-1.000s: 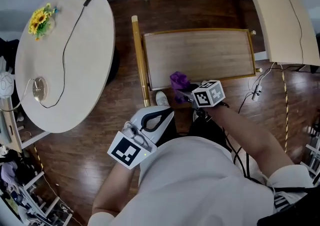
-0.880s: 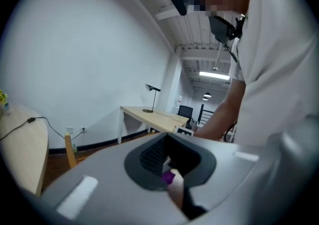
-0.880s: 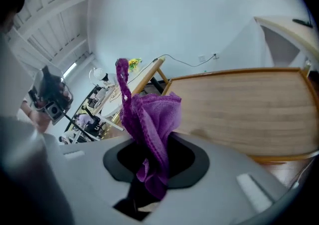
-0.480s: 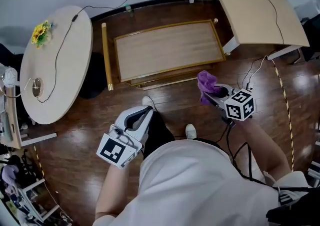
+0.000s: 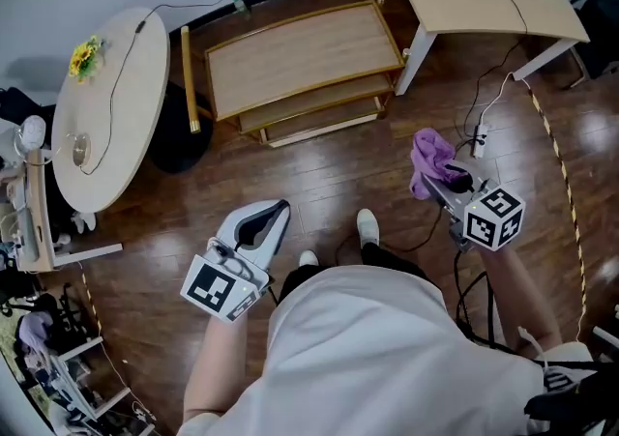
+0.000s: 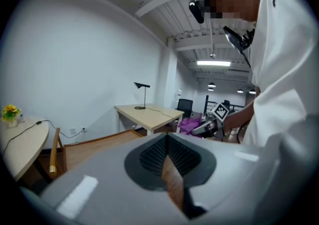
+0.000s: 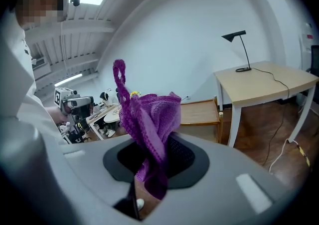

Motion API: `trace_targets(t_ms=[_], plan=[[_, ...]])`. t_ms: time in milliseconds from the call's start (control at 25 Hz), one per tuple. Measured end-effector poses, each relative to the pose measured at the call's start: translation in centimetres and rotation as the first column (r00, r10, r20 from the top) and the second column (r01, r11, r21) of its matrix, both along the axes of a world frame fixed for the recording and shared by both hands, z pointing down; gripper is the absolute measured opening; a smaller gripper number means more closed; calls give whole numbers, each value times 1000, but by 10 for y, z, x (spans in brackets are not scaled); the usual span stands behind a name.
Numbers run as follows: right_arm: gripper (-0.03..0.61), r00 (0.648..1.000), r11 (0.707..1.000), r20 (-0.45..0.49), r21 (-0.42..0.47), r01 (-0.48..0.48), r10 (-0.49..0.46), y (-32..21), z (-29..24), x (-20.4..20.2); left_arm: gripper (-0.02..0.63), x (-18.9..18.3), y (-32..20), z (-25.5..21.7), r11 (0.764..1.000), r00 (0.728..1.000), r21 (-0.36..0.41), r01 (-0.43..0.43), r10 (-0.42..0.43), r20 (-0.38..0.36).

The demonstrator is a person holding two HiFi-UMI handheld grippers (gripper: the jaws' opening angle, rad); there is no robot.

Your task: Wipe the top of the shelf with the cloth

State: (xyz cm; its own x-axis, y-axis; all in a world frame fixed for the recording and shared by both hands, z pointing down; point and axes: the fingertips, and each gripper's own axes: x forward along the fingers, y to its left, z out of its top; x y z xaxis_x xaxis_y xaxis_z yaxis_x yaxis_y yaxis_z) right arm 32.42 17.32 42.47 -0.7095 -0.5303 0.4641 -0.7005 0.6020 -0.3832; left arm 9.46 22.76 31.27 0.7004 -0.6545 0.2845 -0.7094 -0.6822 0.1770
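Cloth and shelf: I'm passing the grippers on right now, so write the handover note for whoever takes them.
Right gripper: shut on the purple cloth, held up over the floor.
Left gripper: shut, empty.
Shelf: ahead across the floor, cloth not touching it.
Done: cloth in grip.
Left: whether the top is wiped doesn't show; if not, step up and wipe it.

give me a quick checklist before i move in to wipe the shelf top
1. Cloth pinched in right claw: ok.
2. Left claw empty: ok, shut on nothing.
3. Shelf top bare of things: ok.
4. Cloth touching shelf top: not ok, it is held over the floor, well apart from the shelf.
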Motion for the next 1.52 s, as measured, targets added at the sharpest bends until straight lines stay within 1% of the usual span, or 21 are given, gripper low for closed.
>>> trace_targets(t_ms=[120, 240, 400, 520, 640, 760, 920, 1040, 1120, 1240, 1320, 1400, 1520], plan=[[101, 999, 998, 29, 38, -46, 45, 22, -18, 1, 18, 11, 25, -11, 999, 999, 30, -45, 45, -6], [101, 997, 994, 46, 79, -70, 67, 50, -34, -15, 18, 7, 61, -21, 995, 997, 63, -74, 75, -14], [101, 997, 988, 36, 135, -74, 70, 92, -50, -51, 18, -24, 119, -13, 989, 993, 89, -116, 114, 25], [101, 997, 984, 24, 160, -80, 77, 135, -61, -81, 18, -51, 161, -7, 988, 991, 88, -130, 131, -3], [101, 992, 974, 33, 187, -124, 120, 169, -80, -103, 18, -73, 186, 1, 984, 986, 72, -161, 164, -40], [101, 988, 970, 55, 194, -149, 141, 197, -95, -117, 18, -85, 205, 2, 976, 978, 71, -205, 208, -34], [101, 987, 962, 49, 221, -163, 156, 214, -107, -102, 18, -78, 218, -7, 972, 976, 99, -211, 215, -35], [101, 986, 955, 52, 244, -167, 159, 216, -118, -93, 18, -76, 221, -15, 975, 979, 110, -193, 199, -47], [101, 986, 951, 59, 263, -165, 154, 216, -129, -87, 18, -71, 220, -24, 979, 981, 112, -171, 179, -70], [101, 985, 943, 75, 288, -169, 153, 225, -138, -59, 18, -40, 228, -32, 982, 982, 114, -149, 161, -102], [101, 984, 937, 84, 301, -178, 160, 230, -143, -41, 18, -21, 234, -31, 979, 980, 118, -165, 177, -93], [101, 982, 934, 94, 305, -185, 164, 236, -147, -34, 18, -10, 238, -34, 976, 978, 121, -181, 192, -82], [101, 981, 936, 103, 297, -188, 164, 245, -148, -26, 18, 2, 241, -42, 975, 978, 125, -182, 193, -84]])
